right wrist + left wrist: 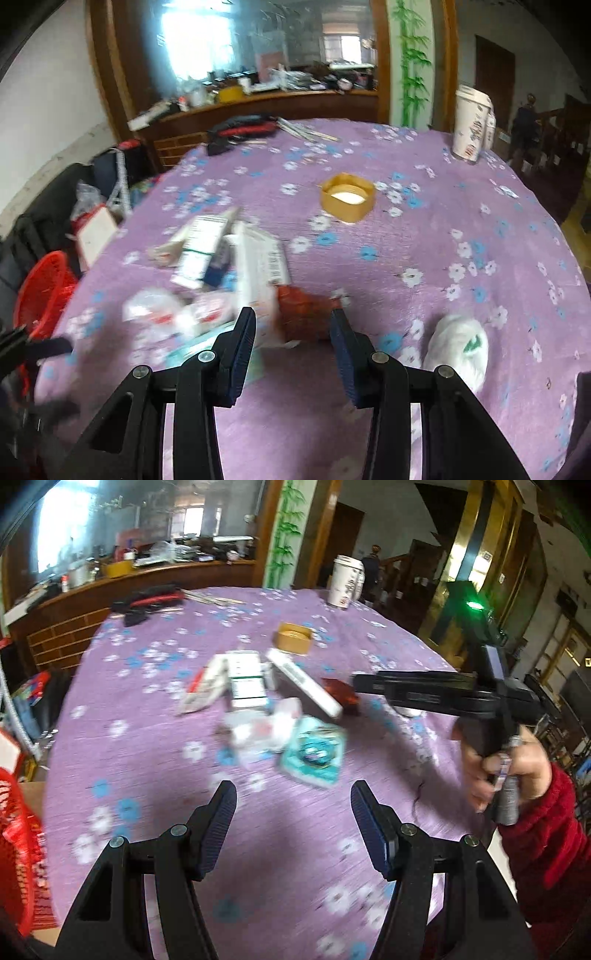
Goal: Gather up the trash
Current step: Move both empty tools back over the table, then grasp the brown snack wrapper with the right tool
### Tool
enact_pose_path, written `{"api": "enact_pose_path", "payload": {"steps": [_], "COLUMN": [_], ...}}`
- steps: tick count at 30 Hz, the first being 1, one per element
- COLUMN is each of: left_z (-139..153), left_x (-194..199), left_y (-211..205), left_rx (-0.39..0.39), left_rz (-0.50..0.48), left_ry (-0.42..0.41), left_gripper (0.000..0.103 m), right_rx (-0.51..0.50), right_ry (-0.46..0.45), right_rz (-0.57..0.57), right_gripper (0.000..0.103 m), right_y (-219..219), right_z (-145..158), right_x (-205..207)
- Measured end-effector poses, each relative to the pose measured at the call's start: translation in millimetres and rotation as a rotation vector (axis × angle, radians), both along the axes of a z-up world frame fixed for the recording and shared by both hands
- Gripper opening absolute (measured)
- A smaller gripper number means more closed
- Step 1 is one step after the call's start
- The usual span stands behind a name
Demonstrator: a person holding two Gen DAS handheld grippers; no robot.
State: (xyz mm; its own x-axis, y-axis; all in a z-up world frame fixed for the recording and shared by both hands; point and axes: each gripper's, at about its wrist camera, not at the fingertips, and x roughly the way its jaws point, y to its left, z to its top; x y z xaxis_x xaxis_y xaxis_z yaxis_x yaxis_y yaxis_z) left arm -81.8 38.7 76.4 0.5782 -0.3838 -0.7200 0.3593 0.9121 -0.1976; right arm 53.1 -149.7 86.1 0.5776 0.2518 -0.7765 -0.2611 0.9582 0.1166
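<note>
Right gripper, jaws spread and empty, is hovering just short of the red wrapper, lying straight ahead beside the white carton; left gripper, also spread and empty, is hanging farther back.

we look low across the bench from its near edge in both wrist views, facing the far counter; both share the trash pile and tape roll.
</note>
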Motion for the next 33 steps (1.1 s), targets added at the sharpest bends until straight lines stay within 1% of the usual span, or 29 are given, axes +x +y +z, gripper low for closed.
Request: {"api": "enact_pose_path", "payload": {"steps": [4, 7, 9, 11, 13, 14, 16, 17, 19, 23, 26, 28, 33], "left_z": [-12, -21, -25, -27, -28, -28, -28, -29, -29, -30, -33, -40, -55], "left_x": [10, 15, 21, 25, 30, 33, 37, 40, 45, 56, 62, 69, 78], "left_y": [-22, -29, -33, -35, -34, -32, -30, -28, -27, -36, -51, -64, -83], "left_rx": [-0.010, -0.006, 0.012, 0.039, 0.049, 0.050, 0.055, 0.062, 0.068, 0.091, 0.116, 0.157, 0.209], "left_rz": [0.019, 0.029, 0.032, 0.041, 0.053, 0.057, 0.063, 0.072, 0.085, 0.086, 0.055, 0.042, 0.024], "left_ry": [0.015, 0.034, 0.042, 0.038, 0.038, 0.039, 0.043, 0.045, 0.051, 0.058, 0.067, 0.080, 0.101], "left_gripper": [0.064, 0.066, 0.066, 0.067, 0.069, 0.069, 0.070, 0.070, 0.071, 0.072, 0.075, 0.075, 0.074], "right_rx": [0.037, -0.015, -0.024, -0.010, 0.034, 0.059, 0.104, 0.157, 0.214, 0.281, 0.308, 0.323, 0.336], "right_ry": [0.051, 0.021, 0.015, 0.008, -0.005, -0.019, -0.038, -0.053, -0.069, -0.107, -0.129, -0.134, -0.150], "right_rz": [0.002, -0.008, -0.016, -0.035, -0.050, -0.061, -0.077, -0.077, -0.070, -0.068, -0.070, -0.066, -0.049], "right_gripper": [0.045, 0.052, 0.050, 0.043, 0.039, 0.033, 0.030, 0.030, 0.030, 0.030, 0.030, 0.030, 0.030], "right_y": [-3, 3, 3, -3, -12, -17, -24, -31, -38, -48, -53, -54, -57], "right_z": [-21, -27, -28, -27, -24, -22, -17, -15, -15, -9, -5, -3, 1], "right_x": [19, 23, 25, 25, 24, 22, 20, 18, 16, 11, 6, 4, 0]}}
